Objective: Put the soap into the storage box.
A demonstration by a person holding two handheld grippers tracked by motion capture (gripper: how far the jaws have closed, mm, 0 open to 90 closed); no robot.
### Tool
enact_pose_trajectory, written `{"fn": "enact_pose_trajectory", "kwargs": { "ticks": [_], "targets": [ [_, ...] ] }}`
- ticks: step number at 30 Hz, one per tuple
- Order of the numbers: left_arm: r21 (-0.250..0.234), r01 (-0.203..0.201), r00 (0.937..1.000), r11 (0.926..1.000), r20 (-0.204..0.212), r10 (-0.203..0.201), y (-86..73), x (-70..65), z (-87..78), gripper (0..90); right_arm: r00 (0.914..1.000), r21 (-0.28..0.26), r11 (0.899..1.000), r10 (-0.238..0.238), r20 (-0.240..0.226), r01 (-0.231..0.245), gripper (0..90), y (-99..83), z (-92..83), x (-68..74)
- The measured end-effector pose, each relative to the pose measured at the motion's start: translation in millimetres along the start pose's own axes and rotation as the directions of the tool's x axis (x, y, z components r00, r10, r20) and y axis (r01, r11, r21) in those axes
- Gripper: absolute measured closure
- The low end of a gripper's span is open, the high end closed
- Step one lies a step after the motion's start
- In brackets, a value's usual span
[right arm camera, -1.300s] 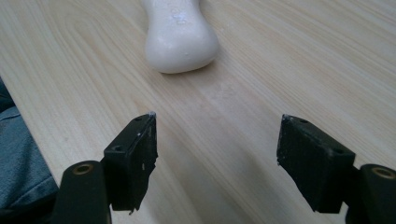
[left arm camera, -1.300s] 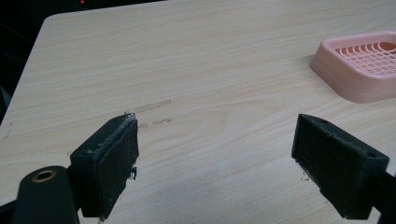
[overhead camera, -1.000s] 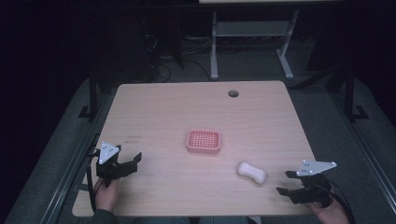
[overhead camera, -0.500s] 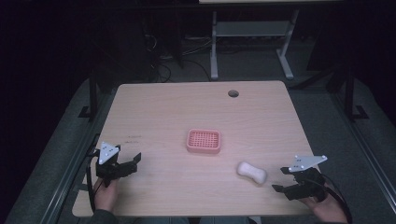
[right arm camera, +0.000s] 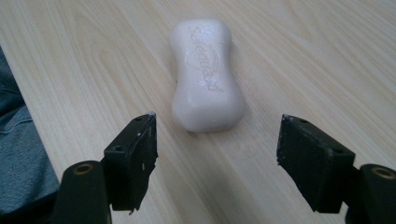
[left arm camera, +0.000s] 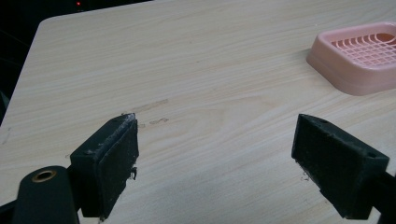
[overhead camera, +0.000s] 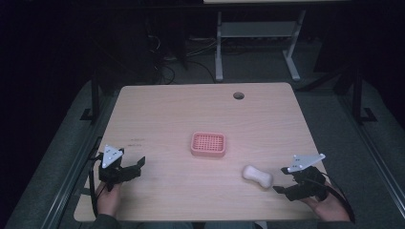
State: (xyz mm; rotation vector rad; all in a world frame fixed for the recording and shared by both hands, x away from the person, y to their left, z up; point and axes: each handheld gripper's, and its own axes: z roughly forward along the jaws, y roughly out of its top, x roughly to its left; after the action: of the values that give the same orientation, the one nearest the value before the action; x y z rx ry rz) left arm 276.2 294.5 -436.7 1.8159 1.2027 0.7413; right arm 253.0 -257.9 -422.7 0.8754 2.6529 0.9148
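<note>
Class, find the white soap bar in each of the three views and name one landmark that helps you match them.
High view: soap bar lies lower right of centre, just left of the right tool.
Left gripper view: not in it.
Right gripper view: upper centre, ahead of the open jaws.
Shared landmark: the wooden table.

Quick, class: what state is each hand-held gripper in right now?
Left hand-held gripper: open, holding nothing.
Right hand-held gripper: open, just short of the soap.

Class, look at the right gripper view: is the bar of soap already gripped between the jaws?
No, the soap lies on the table ahead of the open right gripper.
</note>
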Motion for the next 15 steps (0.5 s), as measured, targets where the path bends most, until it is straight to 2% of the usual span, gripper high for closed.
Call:
{"fn": "enact_pose_trajectory", "kwargs": {
  "ticks": [15],
  "targets": [
    [0.004, -0.004, 1.0000, 1.0000, 0.009, 0.004, -0.1, -1.7, 1.5, 14.1, 0.9986, 0.035, 0.998, -0.052, -0.014, 0.052, 29.3, 20.4, 8.5, 3.9]
  ]
}}
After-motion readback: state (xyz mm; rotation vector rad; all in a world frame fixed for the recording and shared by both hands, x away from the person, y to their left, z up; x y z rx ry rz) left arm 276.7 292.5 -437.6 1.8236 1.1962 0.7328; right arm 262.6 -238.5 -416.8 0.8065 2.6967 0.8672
